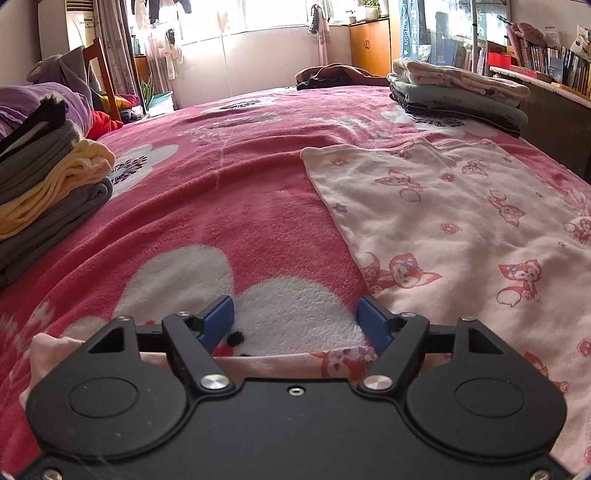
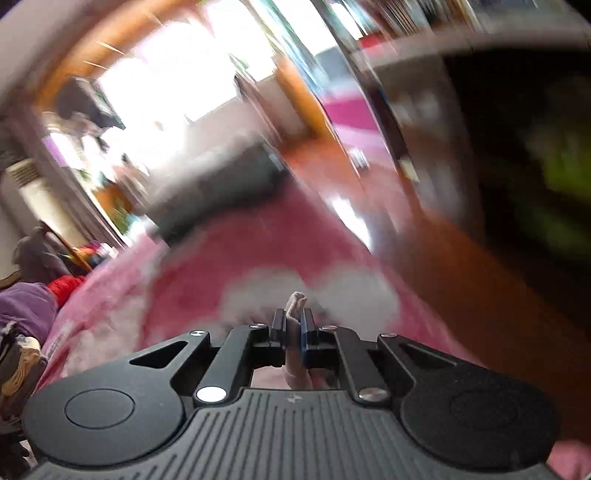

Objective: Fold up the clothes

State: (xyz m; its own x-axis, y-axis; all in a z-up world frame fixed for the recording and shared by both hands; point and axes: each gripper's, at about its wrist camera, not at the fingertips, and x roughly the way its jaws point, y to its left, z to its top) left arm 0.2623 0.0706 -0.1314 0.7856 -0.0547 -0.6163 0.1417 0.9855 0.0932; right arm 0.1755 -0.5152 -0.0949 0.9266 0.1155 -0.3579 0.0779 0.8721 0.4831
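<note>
Left gripper [image 1: 295,319] was low over the blanket [image 1: 229,206], jaws spread wide, nothing between the blue pads [image 1: 218,317]. It sat at the near left edge of the garment [image 1: 461,229], a pale pink piece printed with small foxes, spread flat on the right half of the bed. A strip of the same fabric ran under the gripper body. Judgement: jaws were opened and held at the hem to take that edge for a fold.

Right gripper [image 2: 294,325] was clamped on a pinch of pale pink cloth [image 2: 296,301], which stuck up past the fingertips. The right view was heavily motion-blurred and tilted; only pink blanket and room shapes could be made out. Judgement: this hand was carrying a corner of the garment across.

Folded stacks stood clear of the work area: grey and yellow pile [image 1: 48,188] at left, mixed pile [image 1: 458,96] at far right. Judgement: finished items were parked at the sides to keep the middle free.

Writing: a blue banner [image 1: 406,33] by the cabinet carried vertical text, seemingly "Graduation"; book spines on the shelf [image 1: 546,59] were too small to read.
</note>
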